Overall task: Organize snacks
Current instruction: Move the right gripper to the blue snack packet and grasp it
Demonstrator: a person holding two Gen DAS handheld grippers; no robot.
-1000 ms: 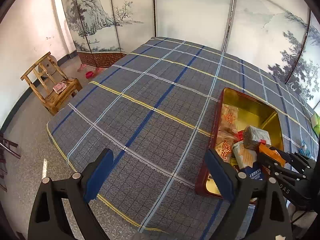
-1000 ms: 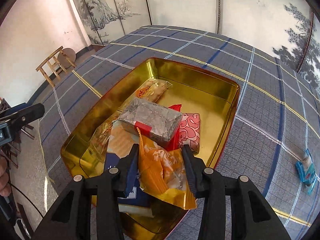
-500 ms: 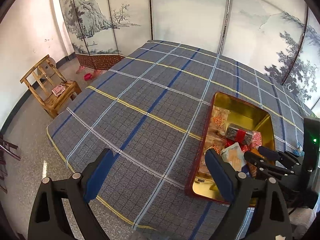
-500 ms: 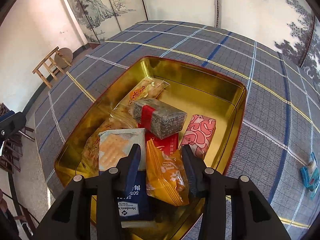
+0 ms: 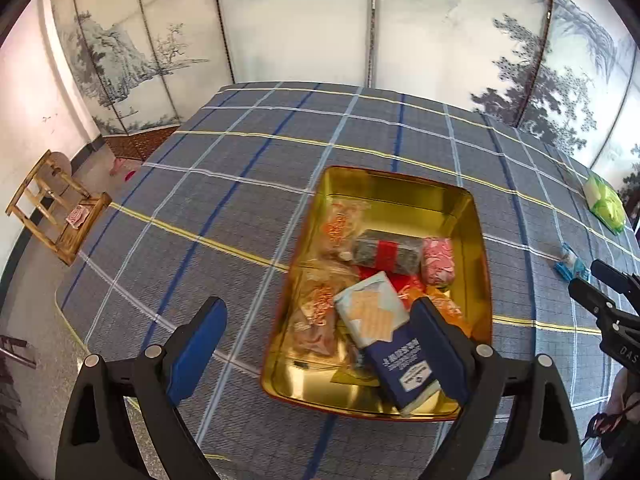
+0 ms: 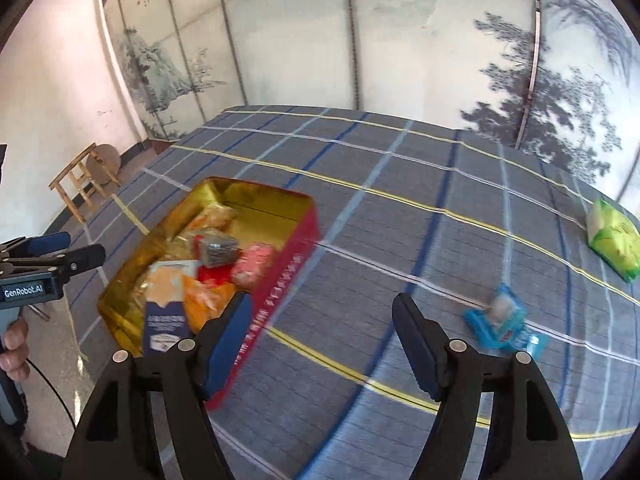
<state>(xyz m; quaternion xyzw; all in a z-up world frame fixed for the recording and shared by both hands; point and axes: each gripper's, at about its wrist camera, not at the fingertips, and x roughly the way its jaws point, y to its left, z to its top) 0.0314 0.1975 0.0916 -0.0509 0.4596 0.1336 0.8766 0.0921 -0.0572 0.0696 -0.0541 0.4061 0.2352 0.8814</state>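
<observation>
1. Over the tin (image 5: 478, 240), my left tongs (image 5: 320, 344) hang with the jaws spread wide and nothing between them. The tin sits on the cloth (image 5: 224, 208) and holds a heap of snacks: a navy box (image 5: 404, 364) at the near end, a pale packet (image 5: 368, 308) leaning on it, a grey bar (image 5: 386, 250) with a red band, a pink packet (image 5: 438, 260) beside it. Off to the right a blue packet (image 5: 570, 266) and a green bag (image 5: 606, 202) lie loose on the cloth, the bag well apart from the tin. My right tongs (image 5: 600, 284) show at that edge, near the blue packet.

2. From my right tongs (image 6: 320, 344), the jaws are opening and hold nothing; bare cloth (image 6: 400, 240) shows between them. The tin (image 6: 292, 272), red on its outer wall, lies to the left with an orange packet (image 6: 204, 300) on the pile. The blue packet (image 6: 498, 320) is just right of my right finger, the green bag (image 6: 612, 240) farther off. The view is blurred.

3. I judge one snack is just dropped off and the blue packet is next: I must swing right, straddle it and clench.

4. The cloth is grey plaid with blue, white and yellow lines. Painted screens (image 6: 360, 40) stand behind, a wooden stool (image 6: 84, 184) on the floor at left.
</observation>
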